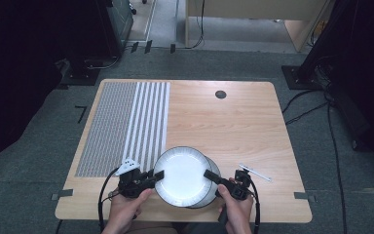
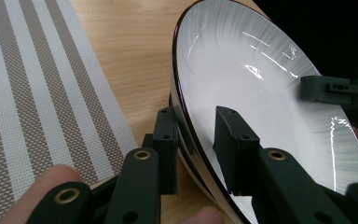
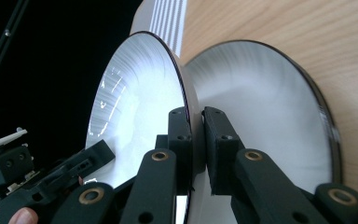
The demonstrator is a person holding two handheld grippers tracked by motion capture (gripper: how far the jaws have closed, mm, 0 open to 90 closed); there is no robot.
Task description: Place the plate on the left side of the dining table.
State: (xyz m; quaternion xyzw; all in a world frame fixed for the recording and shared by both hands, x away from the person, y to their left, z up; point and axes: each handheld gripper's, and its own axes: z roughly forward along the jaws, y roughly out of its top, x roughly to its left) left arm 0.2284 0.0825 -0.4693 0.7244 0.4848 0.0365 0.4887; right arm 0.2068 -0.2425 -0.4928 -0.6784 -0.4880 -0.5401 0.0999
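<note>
A white plate with a dark rim is held tilted between both grippers near the table's front edge. My left gripper clamps its left rim, one jaw on the inner face and one underneath. On the opposite rim my right gripper is shut on the same plate. A second, matching plate lies flat on the wood beneath it, seen in the right gripper view just behind the lifted one. The left gripper and the right gripper each show their jaws in their own views.
A grey and white striped placemat covers the table's left part. A thin white stick lies to the right of the plates. A black round cap sits near the far edge. Bare wood spreads behind the plates.
</note>
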